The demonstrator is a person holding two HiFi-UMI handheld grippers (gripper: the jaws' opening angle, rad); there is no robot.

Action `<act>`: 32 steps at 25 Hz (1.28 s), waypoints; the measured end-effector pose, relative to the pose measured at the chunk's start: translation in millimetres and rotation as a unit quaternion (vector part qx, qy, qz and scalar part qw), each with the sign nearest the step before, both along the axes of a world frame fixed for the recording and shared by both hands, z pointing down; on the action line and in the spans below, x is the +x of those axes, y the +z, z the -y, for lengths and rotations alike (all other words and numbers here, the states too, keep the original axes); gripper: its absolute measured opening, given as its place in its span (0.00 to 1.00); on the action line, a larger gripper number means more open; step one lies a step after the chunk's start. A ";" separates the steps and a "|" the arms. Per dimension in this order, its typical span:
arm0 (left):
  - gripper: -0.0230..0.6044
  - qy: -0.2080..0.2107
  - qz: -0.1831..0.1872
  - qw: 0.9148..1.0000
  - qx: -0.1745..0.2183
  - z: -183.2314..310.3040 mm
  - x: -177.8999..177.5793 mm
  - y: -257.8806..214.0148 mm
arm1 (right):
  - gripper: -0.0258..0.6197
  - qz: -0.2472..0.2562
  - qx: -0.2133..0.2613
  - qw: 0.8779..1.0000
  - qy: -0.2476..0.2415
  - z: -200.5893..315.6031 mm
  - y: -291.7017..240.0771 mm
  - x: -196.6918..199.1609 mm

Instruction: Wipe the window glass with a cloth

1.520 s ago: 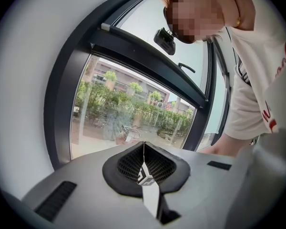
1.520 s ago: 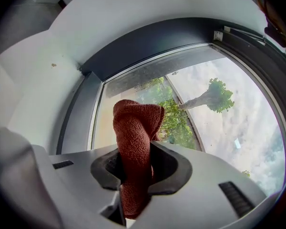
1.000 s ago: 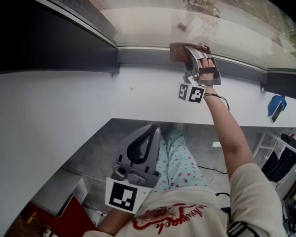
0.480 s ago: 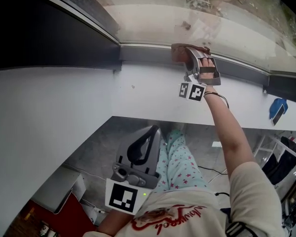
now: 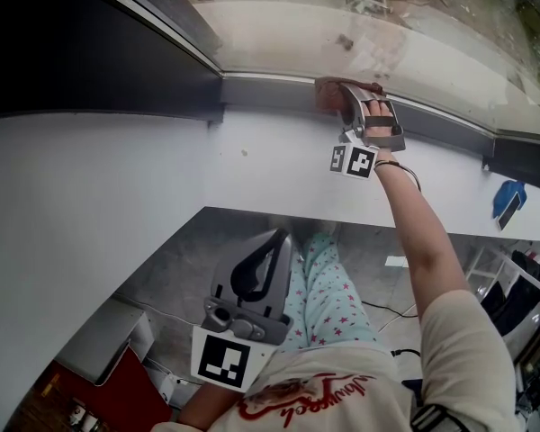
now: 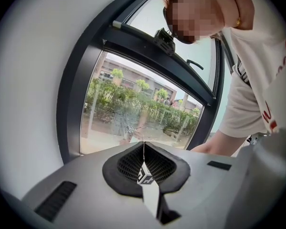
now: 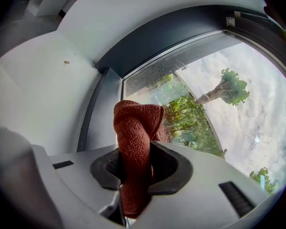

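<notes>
The right tool (image 5: 349,100) has crept slightly farther up toward the pane than a second ago. The window glass (image 5: 279,25) spans the top, with its dark frame (image 5: 270,91) beneath. The left tool (image 5: 263,264) hangs low, jaws together on nothing. The right tool's jaws pinch the rust-brown cloth (image 7: 133,137), which sits at the glass's lower edge.

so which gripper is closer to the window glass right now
Right. The right gripper, shut on the cloth, is up at the bottom edge of the window glass. The left gripper hangs low near the person's waist, well away from it.
</notes>
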State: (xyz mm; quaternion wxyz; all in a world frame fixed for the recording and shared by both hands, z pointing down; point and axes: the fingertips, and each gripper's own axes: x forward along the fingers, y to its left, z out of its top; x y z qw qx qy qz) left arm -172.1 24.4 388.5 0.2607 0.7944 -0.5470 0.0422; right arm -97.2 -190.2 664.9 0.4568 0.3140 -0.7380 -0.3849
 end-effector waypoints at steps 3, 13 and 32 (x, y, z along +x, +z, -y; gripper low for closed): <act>0.07 0.001 0.001 1.000 -0.004 -3.6 1.9 0.1 | 0.19 -0.023 -0.049 0.998 0.014 -2.0 21.5 4.6; 0.07 0.001 0.016 1.000 0.000 -10.0 -9.0 0.7 | 0.16 -0.086 -0.122 0.986 0.072 7.1 53.9 36.3; 0.07 0.035 -0.013 0.990 0.134 -24.2 -0.6 -122.5 | 0.17 0.096 0.227 0.969 -0.010 -7.6 -422.1 -74.6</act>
